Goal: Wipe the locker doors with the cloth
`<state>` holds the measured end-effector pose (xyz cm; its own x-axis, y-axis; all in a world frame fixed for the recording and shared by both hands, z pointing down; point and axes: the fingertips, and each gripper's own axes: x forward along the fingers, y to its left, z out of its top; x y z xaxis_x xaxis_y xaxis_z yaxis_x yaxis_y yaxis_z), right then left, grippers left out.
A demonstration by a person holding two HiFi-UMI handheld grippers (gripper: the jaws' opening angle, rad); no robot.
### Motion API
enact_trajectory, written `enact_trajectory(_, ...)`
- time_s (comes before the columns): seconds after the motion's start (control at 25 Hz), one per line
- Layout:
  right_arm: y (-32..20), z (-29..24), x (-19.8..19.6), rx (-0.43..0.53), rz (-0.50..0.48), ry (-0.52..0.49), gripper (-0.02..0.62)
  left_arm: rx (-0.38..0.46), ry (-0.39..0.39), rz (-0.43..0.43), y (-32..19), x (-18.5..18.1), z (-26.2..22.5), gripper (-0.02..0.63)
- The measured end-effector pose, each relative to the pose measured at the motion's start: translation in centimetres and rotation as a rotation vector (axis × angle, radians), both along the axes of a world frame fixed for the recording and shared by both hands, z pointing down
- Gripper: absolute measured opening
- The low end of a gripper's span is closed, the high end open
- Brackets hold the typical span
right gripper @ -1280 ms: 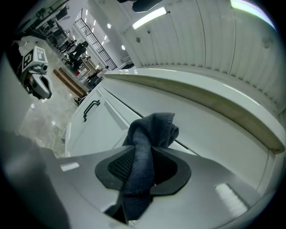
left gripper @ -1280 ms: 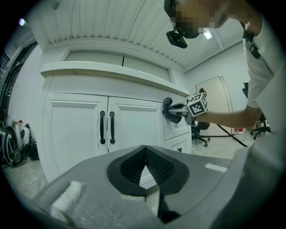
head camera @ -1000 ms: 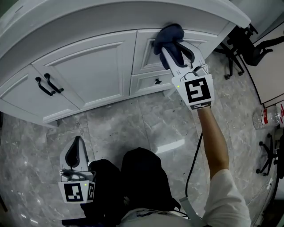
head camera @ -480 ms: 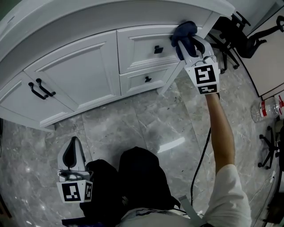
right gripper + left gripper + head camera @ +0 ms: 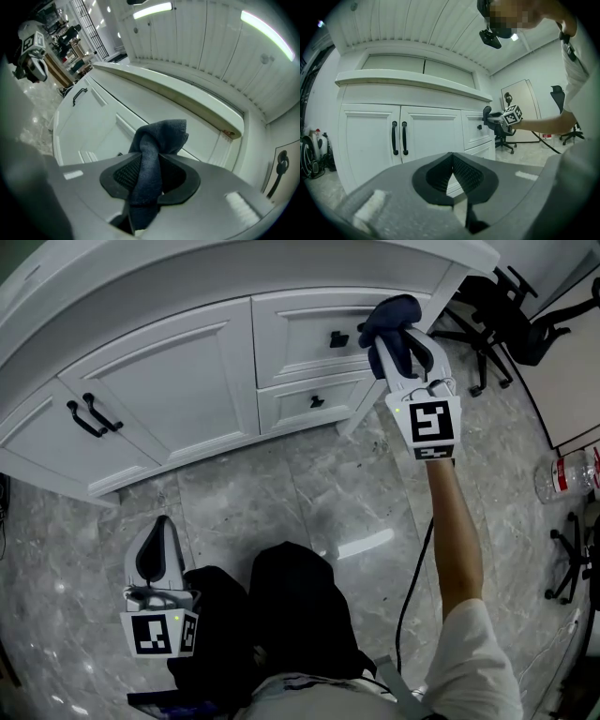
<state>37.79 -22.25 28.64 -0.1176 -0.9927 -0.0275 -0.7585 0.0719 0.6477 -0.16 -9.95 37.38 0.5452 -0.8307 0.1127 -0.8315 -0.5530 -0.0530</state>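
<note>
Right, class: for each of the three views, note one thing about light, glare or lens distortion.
Head view: the straight cabinet top bows into an arc, and glare streaks the floor tile. Left gripper view: dark round vignette at the corners. Right gripper view: light strips blow out white; the cloth is sharp.

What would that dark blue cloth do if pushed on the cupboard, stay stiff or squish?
Probably squish: the cloth bunches and folds over above the right hand-held gripper, so it looks floppy. It likely weighs little, since a pinch holds it. Its fuzzy surface probably grips rather than slides.
</note>
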Motion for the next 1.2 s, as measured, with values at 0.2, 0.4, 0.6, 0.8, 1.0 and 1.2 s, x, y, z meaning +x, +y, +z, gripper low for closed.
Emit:
enact_trajectory(0.2, 1.9, 2.0, -8.3, 0.000, -0.130, -0.023, 0.107, 0.003, 0.002, 0.004, 0.1, 0.1, -0.1, 0.002)
enact_trajectory(0.4, 1.3, 7.7, -14.7, -0.101, -0.214, 0.010, 0.107, -0.003, -0.004, 0.002, 0.6, 0.0, 0.1, 0.002)
enact_trajectory(0.6, -2.0, 12.7, -16.0, -0.172, -0.250, -0.002, 0.107, -0.006, -0.011, -0.013, 0.7, -0.5, 0.1, 0.002)
enact_trajectory(0.8, -3.7, 13.7, -15.0, -0.207, -0.240, -0.046, 0.106, -0.008, -0.021, -0.025, 0.6, -0.7, 0.0, 0.002)
enact_trajectory(1.0, -3.9, 13.3, -11.7, -0.208, -0.202, -0.094, 0.107, -0.011, -0.027, -0.027, 0.3, -0.4, 0.3, 0.002)
enact_trajectory(1.2, -3.7, 12.9, -7.4, -0.205, -0.154, -0.071, 0.107, -0.011, -0.029, -0.022, 0.2, 0.1, 0.4, 0.002)
